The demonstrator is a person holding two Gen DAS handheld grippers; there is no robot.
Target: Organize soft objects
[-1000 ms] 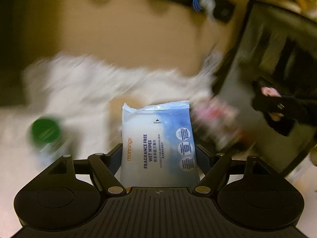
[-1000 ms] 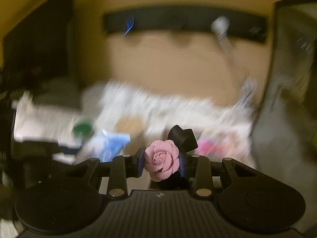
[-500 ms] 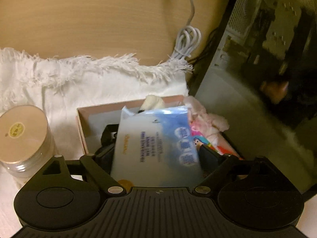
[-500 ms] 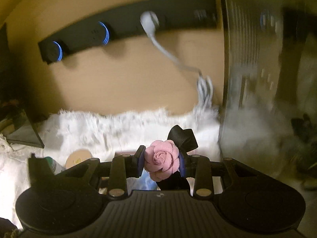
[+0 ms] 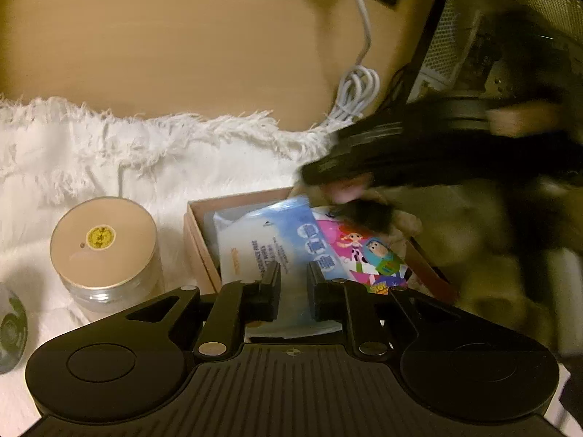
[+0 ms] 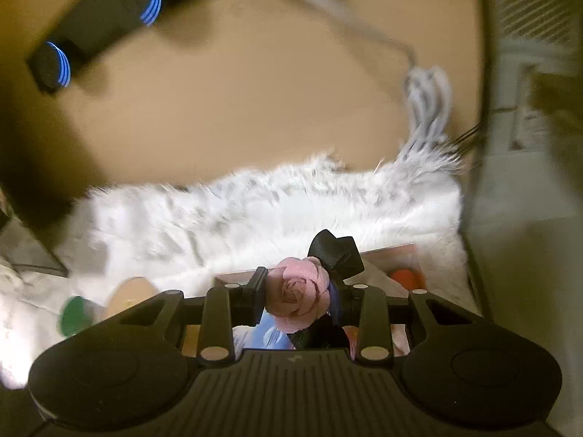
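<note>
Two views split the scene: only the left wrist shows the blue-and-white wet wipes pack [image 5: 266,240] lying in the shallow brown cardboard box [image 5: 198,244] beside a colourful cartoon packet [image 5: 368,251]. The right wrist alone shows the pink fabric rose with black ribbon [image 6: 300,293] pinched in the right gripper [image 6: 298,296], tilted down over the box. The left gripper [image 5: 293,293] points down at the box, its jaws just snapped nearly shut, empty; half a second ago they straddled the pack.

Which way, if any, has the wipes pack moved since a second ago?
Yes. The wipes pack has gone from between the left gripper's jaws down into the box, which sits on the white rug.
</note>
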